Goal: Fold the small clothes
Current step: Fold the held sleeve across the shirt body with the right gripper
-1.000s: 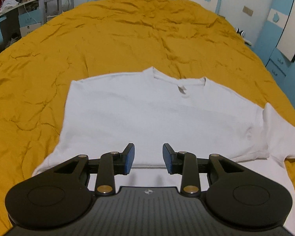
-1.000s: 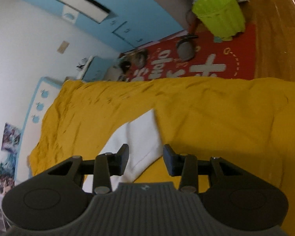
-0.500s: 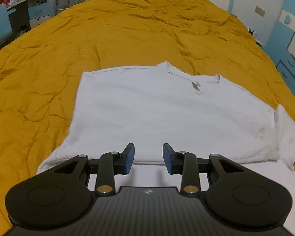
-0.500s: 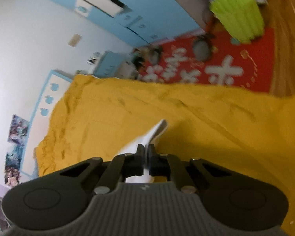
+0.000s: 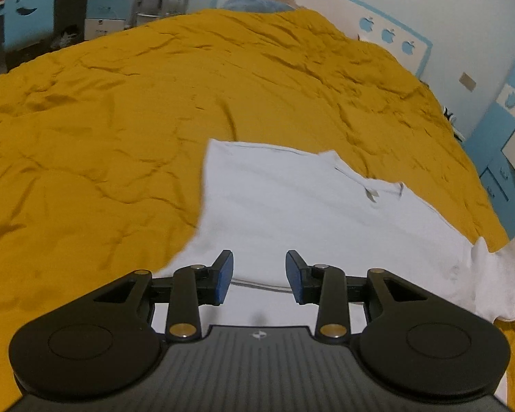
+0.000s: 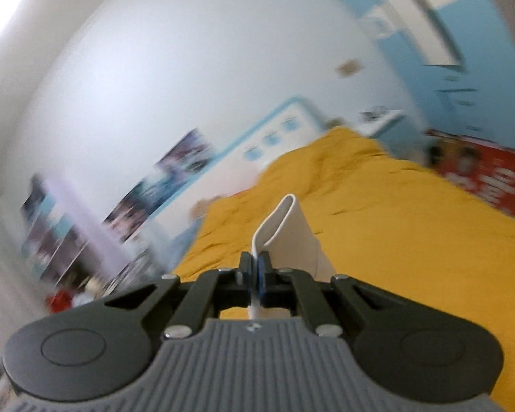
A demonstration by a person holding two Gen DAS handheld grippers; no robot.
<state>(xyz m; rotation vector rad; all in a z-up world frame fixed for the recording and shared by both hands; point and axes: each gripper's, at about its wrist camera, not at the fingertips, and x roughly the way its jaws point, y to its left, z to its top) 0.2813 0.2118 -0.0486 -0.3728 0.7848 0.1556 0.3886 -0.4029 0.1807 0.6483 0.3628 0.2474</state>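
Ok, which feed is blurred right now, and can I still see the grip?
Right wrist view: wall and posters smeared by motion, but the right gripper reads sharp, jaws shut on the shirt. Left wrist view: mostly sharp, fisheye-bent edges, left gripper open over the shirt.

Shirt [image 5: 312, 213] flat on the bed [image 5: 120, 120], collar [image 5: 367, 182] toward the headboard [image 5: 388, 34]. Left gripper [image 5: 259, 276] over the shirt's near hem, jaws apart, nothing between them. Off the shirt's right edge, a sleeve [image 5: 498, 274] lifted clear of the bed. In the right wrist view, right gripper [image 6: 256, 276] pinched onto a fold of sleeve [image 6: 288, 237], cloth standing up ahead of the fingers, bed beneath and beyond. Desk [image 5: 51, 10] left of the bed; cabinets [image 5: 504, 144] right of it. Rug [image 6: 491, 175] on the floor past the bed's right side.
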